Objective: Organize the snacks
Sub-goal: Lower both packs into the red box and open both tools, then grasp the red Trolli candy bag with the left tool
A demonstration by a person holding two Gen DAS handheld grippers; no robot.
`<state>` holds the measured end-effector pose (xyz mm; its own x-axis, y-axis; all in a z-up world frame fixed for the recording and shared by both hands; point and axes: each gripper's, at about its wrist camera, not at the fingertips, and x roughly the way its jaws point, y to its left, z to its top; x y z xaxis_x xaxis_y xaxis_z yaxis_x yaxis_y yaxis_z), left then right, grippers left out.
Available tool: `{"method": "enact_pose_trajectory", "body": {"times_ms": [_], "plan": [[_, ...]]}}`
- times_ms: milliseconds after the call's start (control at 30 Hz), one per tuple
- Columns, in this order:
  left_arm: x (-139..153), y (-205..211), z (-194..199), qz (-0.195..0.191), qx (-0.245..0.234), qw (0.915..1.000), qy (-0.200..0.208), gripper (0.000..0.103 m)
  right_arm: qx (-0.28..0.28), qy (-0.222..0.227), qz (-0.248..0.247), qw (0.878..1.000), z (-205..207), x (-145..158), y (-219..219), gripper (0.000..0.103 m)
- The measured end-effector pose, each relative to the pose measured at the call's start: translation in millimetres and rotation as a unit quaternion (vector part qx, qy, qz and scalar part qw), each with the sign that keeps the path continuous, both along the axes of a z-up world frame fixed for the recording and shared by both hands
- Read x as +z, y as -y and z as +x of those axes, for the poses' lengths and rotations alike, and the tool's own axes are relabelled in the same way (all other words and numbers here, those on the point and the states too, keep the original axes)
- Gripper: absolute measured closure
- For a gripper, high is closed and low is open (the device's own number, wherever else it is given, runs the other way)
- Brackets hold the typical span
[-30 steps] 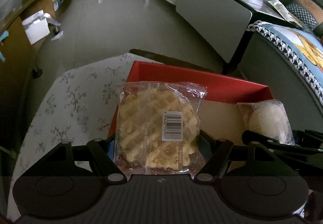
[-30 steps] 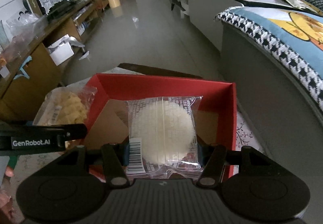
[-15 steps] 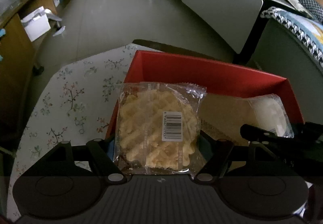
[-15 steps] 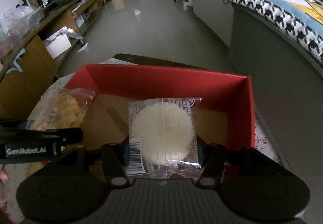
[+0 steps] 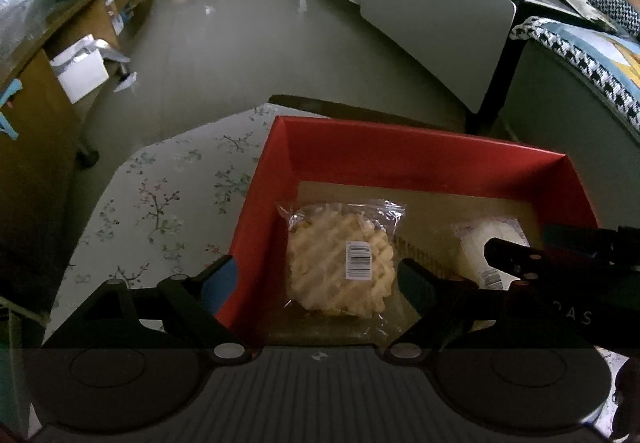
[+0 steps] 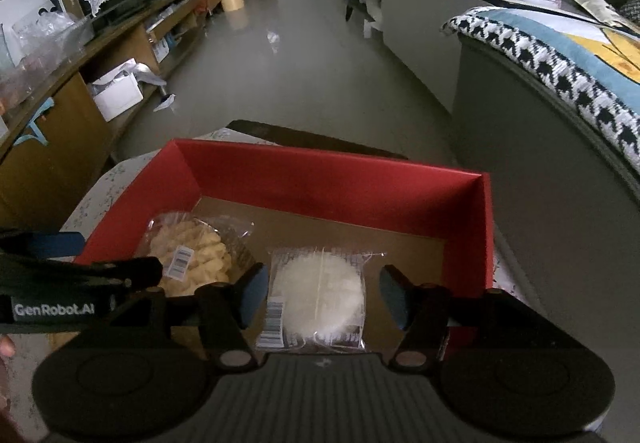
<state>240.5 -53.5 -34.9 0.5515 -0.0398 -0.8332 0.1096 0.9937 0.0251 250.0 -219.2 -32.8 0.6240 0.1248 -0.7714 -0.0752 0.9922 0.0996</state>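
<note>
Both grippers have just let go: the left gripper (image 5: pixel 316 279), jaws opening wide, has dropped the waffle packet (image 5: pixel 340 267) onto the floor of the red box (image 5: pixel 400 159), and the right gripper (image 6: pixel 320 291), jaws opening, now clears the white rice-cake packet (image 6: pixel 320 295) lying beside it. Both snacks are delivered. The box walls and the neighbouring gripper crowd any withdrawal; the floral tablecloth (image 5: pixel 160 203) lies outside.
</note>
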Motion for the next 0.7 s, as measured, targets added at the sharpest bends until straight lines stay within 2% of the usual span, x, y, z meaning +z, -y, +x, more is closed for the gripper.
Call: {"method": "enact_pose_trajectory", "body": {"times_ms": [167,700], "plan": [[11.6,-3.2,-7.9,0.001,0.008,0.9998,0.016,0.007,0.0,0.008,0.002,1.0,-8.6,12.5,0.4,0.034],[46.1,-8.7,-47.0,-0.011,-0.002,0.9985,0.054,0.004,0.002,0.028,0.002,1.0,-57.5,46.5,-7.2,0.032]]}}
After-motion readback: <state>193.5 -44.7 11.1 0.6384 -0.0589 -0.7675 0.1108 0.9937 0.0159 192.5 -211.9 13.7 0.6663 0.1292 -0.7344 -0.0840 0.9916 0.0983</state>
